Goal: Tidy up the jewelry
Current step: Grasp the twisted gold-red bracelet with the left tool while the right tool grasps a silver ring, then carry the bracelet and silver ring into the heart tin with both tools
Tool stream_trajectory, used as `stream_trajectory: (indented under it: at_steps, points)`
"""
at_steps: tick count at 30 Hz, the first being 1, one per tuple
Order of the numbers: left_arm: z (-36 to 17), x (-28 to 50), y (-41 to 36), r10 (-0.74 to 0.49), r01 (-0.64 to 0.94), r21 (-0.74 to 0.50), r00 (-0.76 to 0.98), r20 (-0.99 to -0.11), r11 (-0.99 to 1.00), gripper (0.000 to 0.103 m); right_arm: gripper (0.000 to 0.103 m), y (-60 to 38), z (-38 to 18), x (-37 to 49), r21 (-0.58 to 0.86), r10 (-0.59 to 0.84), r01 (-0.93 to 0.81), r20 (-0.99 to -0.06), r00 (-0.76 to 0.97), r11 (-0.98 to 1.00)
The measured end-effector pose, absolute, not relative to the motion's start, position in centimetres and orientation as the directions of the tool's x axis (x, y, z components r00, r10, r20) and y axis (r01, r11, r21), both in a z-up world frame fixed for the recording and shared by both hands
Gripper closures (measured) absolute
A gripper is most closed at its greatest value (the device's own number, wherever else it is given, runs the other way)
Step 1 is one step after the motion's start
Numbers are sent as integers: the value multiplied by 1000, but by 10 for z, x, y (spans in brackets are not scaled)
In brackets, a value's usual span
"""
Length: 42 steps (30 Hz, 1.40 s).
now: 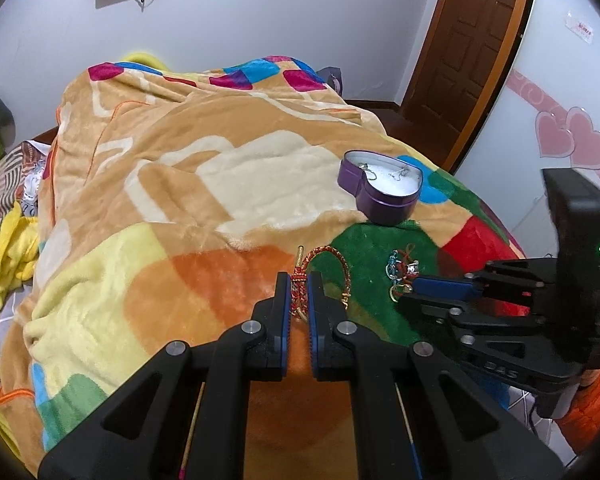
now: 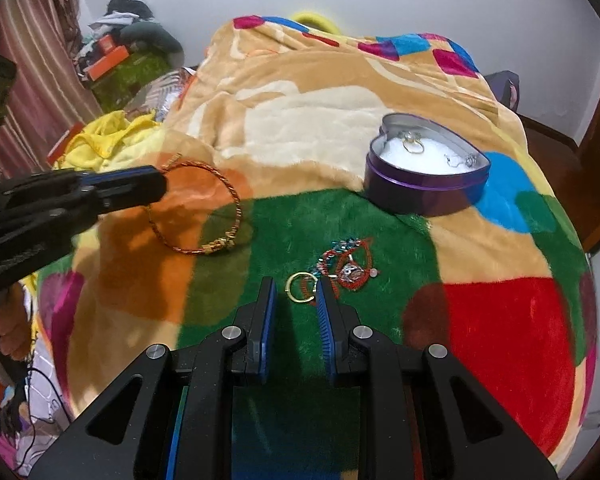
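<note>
Clamped between the narrow jaws of the left gripper [image 1: 299, 280] is being held a red-and-gold braided bracelet [image 1: 329, 264], its knotted part pinched by the blue pads while the rest of the loop is arching out to the right over the blanket [image 1: 180, 200]. From the right wrist view, the same bracelet [image 2: 198, 208] is being seen as a full circle hanging off the left gripper's tip [image 2: 160, 184] above the orange patch. Slightly parted jaws are being shown by the right gripper [image 2: 294, 292], with nothing pressed between the pads; a small gold ring [image 2: 298, 286] is lying on the green patch just beyond its fingertips. Right of the ring, a tangle of red and blue-green bracelets [image 2: 346, 260] is resting on the same green patch. Farther off and to the right, a purple heart-shaped tin [image 2: 424, 184] is standing open on the blanket, with a ring [image 2: 412, 142] and a silver piece [image 2: 462, 160] lying on its white lining.
</note>
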<state>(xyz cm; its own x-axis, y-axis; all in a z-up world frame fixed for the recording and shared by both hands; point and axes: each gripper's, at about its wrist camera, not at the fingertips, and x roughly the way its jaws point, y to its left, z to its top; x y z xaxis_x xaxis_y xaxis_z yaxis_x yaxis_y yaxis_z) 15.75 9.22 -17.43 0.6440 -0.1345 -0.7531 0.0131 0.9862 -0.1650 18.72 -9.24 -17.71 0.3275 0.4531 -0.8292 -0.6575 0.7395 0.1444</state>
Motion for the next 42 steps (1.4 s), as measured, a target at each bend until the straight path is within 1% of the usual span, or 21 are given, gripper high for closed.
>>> stream_trajectory:
  at_steps: [5,12,20,27,31,42]
  points:
    - [-176,157,92,-142,23,-167,641,-754,986,97,84,-89,-182,191,148,450,-654,-833,322,742]
    - [-178,158,93,-144,17,-173,637,-757,985,97,83,-81,-185,184,75,427,-684,-829,362,726]
    - [-169,161,90,-141,28,-161,652,-745,986,97,84,-85,-180,181,71,443,-691,-813,379,720]
    - [-152,167,80,-144,51,-149,675,-723,988,97,84,-95,-158,180,65,467,-681,-775,426,729]
    - [-141,173,72,-143,66,-136,692,-708,988,97,84,-108,-144,187,88,487,-659,-747,452,747]
    - [-117,202,54,-161,101,-129,731,-663,987,97,84,-137,-113,209,89,487,-593,-674,556,800]
